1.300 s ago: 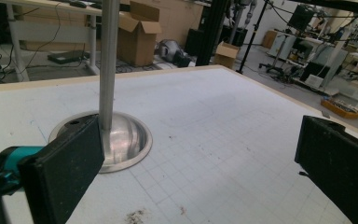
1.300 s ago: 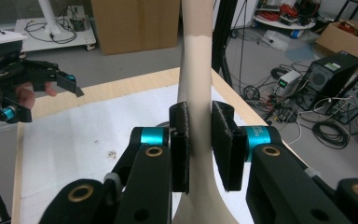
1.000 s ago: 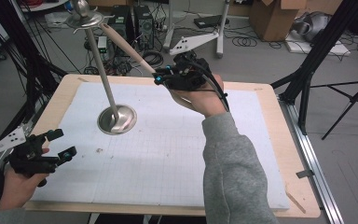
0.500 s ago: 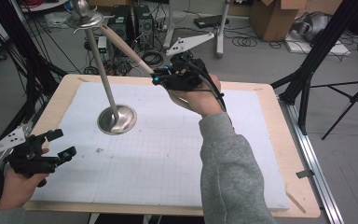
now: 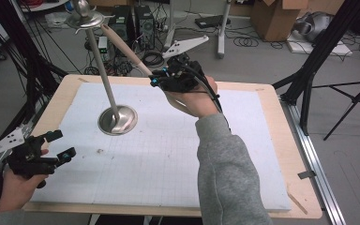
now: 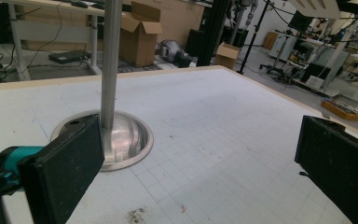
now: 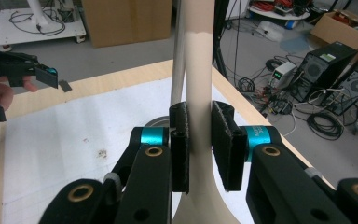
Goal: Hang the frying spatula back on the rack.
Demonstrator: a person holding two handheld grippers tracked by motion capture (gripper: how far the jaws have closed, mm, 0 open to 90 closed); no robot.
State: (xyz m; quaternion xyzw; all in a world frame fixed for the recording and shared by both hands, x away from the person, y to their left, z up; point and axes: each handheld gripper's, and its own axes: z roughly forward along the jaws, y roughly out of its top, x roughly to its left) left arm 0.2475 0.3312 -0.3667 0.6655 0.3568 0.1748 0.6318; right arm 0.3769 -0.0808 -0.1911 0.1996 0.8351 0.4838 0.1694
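No text, label, brand or number can be read; small marks on the computer towers (image 7: 328, 70) are blurred.

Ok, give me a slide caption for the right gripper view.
Right gripper clamps a cream handle beside the metal stand's pole.

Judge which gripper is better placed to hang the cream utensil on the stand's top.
Right, probably. The right gripper is already shut on the cream utensil's handle, which slants up toward the stand's top. The left gripper waits open at the table's near left edge, holding nothing.
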